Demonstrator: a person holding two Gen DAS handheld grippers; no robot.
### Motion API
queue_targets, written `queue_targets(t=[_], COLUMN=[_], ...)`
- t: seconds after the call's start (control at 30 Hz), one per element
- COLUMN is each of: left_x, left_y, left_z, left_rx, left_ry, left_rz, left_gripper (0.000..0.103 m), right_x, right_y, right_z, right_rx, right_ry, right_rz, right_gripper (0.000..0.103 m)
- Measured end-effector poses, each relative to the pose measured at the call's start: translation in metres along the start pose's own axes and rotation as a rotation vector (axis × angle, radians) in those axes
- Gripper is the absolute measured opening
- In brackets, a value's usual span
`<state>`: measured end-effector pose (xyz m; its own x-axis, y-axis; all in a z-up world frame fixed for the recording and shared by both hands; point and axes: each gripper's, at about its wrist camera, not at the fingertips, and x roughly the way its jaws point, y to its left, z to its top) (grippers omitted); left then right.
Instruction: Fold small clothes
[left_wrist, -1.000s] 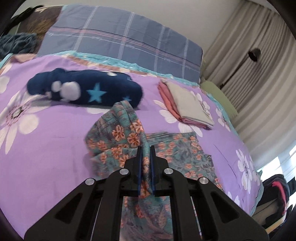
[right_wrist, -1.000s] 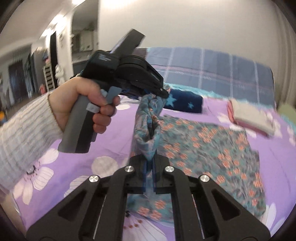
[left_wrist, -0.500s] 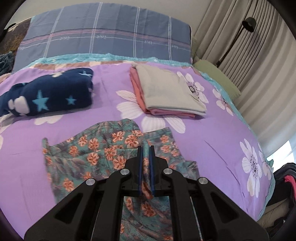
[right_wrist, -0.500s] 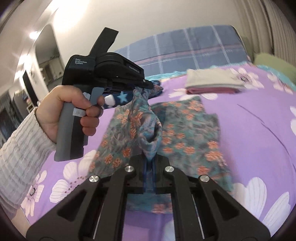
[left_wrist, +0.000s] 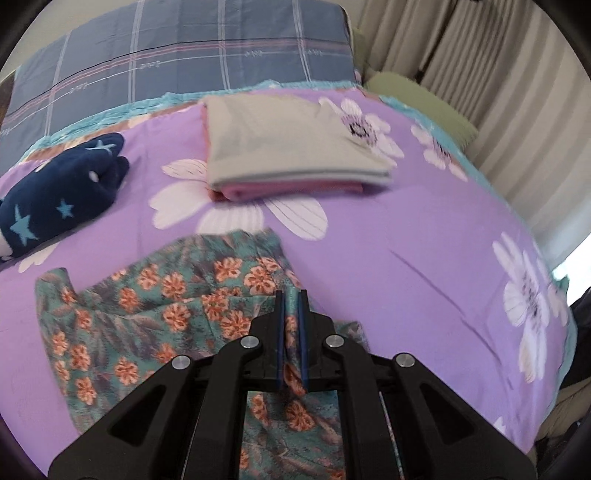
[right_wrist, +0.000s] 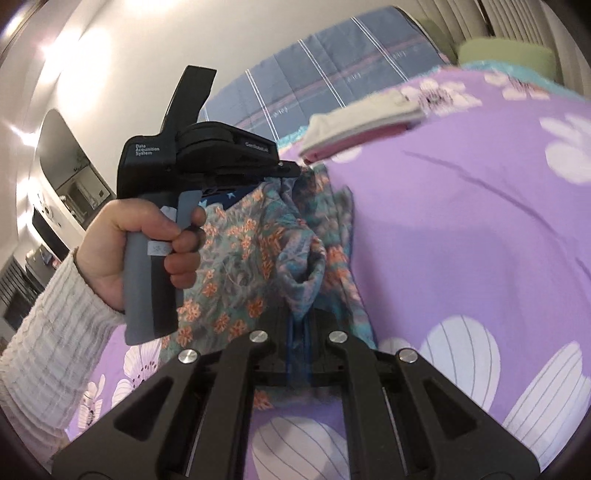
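Observation:
A teal garment with orange flowers (left_wrist: 155, 306) lies partly spread on the purple bedspread. My left gripper (left_wrist: 291, 306) is shut on its edge, with cloth pinched between the blue pads. In the right wrist view the same garment (right_wrist: 240, 258) hangs bunched between both grippers. My right gripper (right_wrist: 298, 325) is shut on another fold of it. The left gripper (right_wrist: 295, 171) shows there too, held by a hand, gripping the cloth's upper edge.
A folded grey and pink stack (left_wrist: 291, 151) lies further back on the bed and also shows in the right wrist view (right_wrist: 362, 125). A navy star-print bundle (left_wrist: 62, 192) sits at the left. A plaid pillow (left_wrist: 177, 51) lines the headboard. Curtains (left_wrist: 480, 85) hang on the right.
Both grippers have carried the floral garment to the right across the bed. More of it now lies flat. The folded stack has come closer, and the navy bundle has slid to the left edge.

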<state>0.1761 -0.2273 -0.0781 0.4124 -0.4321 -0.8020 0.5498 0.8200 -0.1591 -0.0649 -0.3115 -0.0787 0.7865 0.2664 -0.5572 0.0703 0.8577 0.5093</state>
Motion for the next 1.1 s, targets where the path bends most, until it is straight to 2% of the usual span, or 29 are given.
queue_targets(t=[0.17,0.23,0.3,0.37,0.43,0.5,0.53,0.57,0.63,0.7,0.73,0.77,0.83,0.93,1.1], left_x=[0.004,-0.002,-0.017,-0.029,-0.025,-0.011,-0.009,-0.012,-0.027,-0.049,-0.062,-0.072,-0.1,-0.129,-0.143], left_y=[-0.005,-0.004,-0.007,-0.012,-0.015,-0.016,-0.015,-0.014,-0.014,-0.015,-0.016,-0.016,-0.015,-0.017,-0.009], left_z=[-0.002,-0.001,-0.002,-0.001,-0.002,-0.007,-0.011,-0.013,-0.022,-0.035,-0.045,-0.054,-0.085,-0.135,-0.212], left_rx=[0.01,-0.013,-0.018,-0.006,0.008,0.011,0.005,0.001,0.019,0.084,0.122,0.149,0.227,0.279,0.247], left_ry=[0.005,-0.006,-0.044,-0.09,-0.086,-0.018,-0.004,-0.01,-0.052,-0.09,-0.106,-0.119,-0.144,-0.15,-0.096], left_rz=[0.006,-0.016,-0.049,-0.062,-0.034,-0.023,-0.019,-0.017,-0.007,0.017,0.036,0.049,0.065,0.091,0.126], left_gripper=[0.005,0.005,0.005,0.005,0.007,0.015,0.026,0.038,0.051,0.055,0.065,0.071,0.076,0.079,0.079], right_x=[-0.002,-0.007,-0.021,-0.032,-0.028,-0.009,-0.002,0.002,0.001,-0.003,-0.005,-0.005,-0.006,-0.008,-0.015], right_y=[-0.006,-0.007,-0.004,0.002,0.002,-0.02,-0.033,-0.043,-0.052,-0.049,-0.046,-0.043,-0.042,-0.042,-0.033], right_z=[-0.004,-0.002,0.0,0.001,-0.002,-0.006,-0.009,-0.012,-0.014,-0.014,-0.014,-0.014,-0.013,-0.009,0.0], right_rx=[0.015,0.039,0.032,-0.028,-0.062,0.041,0.11,0.159,0.206,0.19,0.177,0.168,0.169,0.189,0.165], right_ry=[0.005,-0.007,-0.056,-0.098,-0.08,0.017,0.063,0.088,0.097,0.086,0.08,0.077,0.074,0.076,0.07], right_rz=[0.03,0.067,0.118,0.104,0.033,0.012,0.028,0.053,0.105,0.116,0.113,0.111,0.117,0.139,0.146], right_gripper=[0.004,0.004,0.004,0.004,0.004,0.004,0.004,0.004,0.004,0.004,0.004,0.004,0.004,0.004,0.004])
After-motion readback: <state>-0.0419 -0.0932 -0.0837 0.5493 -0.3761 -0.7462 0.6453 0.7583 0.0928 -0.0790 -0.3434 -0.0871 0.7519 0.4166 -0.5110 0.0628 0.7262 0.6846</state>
